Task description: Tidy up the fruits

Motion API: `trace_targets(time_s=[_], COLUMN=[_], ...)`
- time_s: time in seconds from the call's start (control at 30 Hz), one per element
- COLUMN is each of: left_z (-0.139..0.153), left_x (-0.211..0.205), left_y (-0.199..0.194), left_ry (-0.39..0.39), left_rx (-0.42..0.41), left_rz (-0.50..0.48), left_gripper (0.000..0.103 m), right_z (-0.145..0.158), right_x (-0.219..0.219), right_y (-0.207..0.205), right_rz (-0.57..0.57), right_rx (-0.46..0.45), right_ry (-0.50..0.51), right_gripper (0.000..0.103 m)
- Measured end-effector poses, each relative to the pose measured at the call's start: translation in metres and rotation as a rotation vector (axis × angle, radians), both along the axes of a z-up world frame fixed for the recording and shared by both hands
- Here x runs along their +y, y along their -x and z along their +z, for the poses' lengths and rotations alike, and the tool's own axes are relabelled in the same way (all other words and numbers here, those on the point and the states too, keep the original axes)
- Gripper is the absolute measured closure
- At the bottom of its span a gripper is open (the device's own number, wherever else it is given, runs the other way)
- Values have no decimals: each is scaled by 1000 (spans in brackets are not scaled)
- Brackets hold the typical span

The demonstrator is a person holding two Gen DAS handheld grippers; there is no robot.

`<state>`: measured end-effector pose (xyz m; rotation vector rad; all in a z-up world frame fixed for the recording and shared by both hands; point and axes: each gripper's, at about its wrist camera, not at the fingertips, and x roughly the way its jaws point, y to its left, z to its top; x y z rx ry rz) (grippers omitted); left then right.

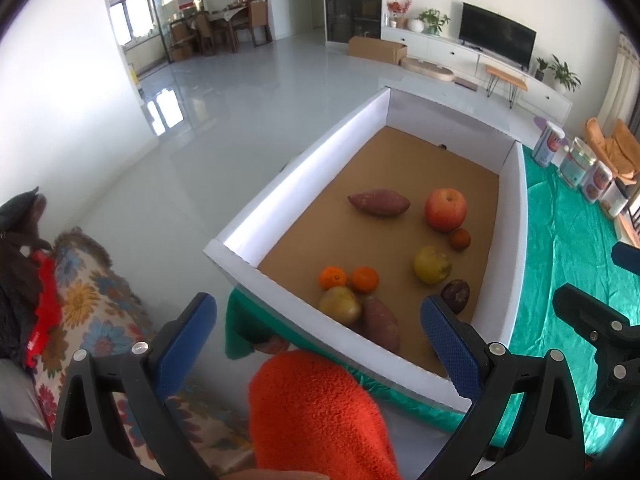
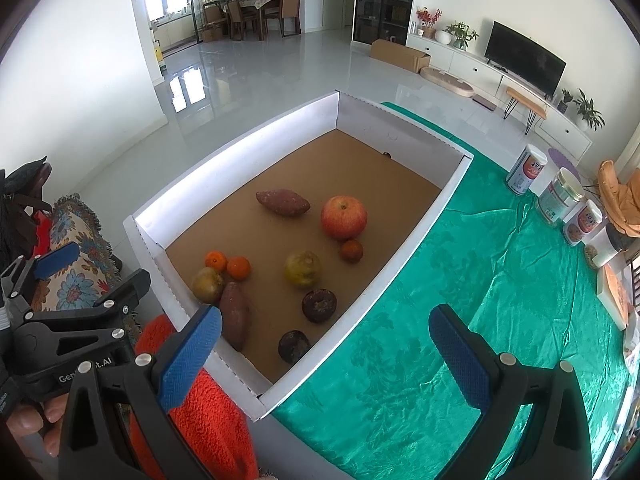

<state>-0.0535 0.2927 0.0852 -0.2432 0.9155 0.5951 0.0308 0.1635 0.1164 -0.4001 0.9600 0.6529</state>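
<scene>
Above the near end of the fruit box [image 2: 160,236], left gripper [image 1: 320,328] and right gripper [image 2: 325,332], fingers released.

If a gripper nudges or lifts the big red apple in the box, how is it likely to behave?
The apple looks round and smooth, so a push would probably roll it across the flat cardboard floor, likely into the small dark orange fruit touching it. It looks firm; the open right gripper seems wide enough.
</scene>
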Motion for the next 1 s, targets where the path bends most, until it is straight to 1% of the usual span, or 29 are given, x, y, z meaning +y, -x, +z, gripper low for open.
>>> trace_targets(time_s=[0.1, 0.37, 0.73, 0.9, 1.0], left_z=[0, -1, -5, -4, -3], left_x=[0, 2, 7, 8, 7], left_y=[0, 1, 1, 1, 2], left_ry=[-20, -13, 3, 41, 30], left_rx=[4, 5, 5, -16, -21], left_rz=[11, 12, 15, -7, -5], left_gripper=[1, 1, 1, 1, 1], right_z=[-2, -4, -7, -8, -9], right_x=[1, 3, 5, 6, 6], right_y=[-1, 1, 3, 3, 3], right_rz=[-2, 0, 5, 4, 6], right_rx=[4, 1, 0, 0, 3], right_ry=[6, 12, 23, 24, 23], right_gripper=[0, 0, 0, 0, 0])
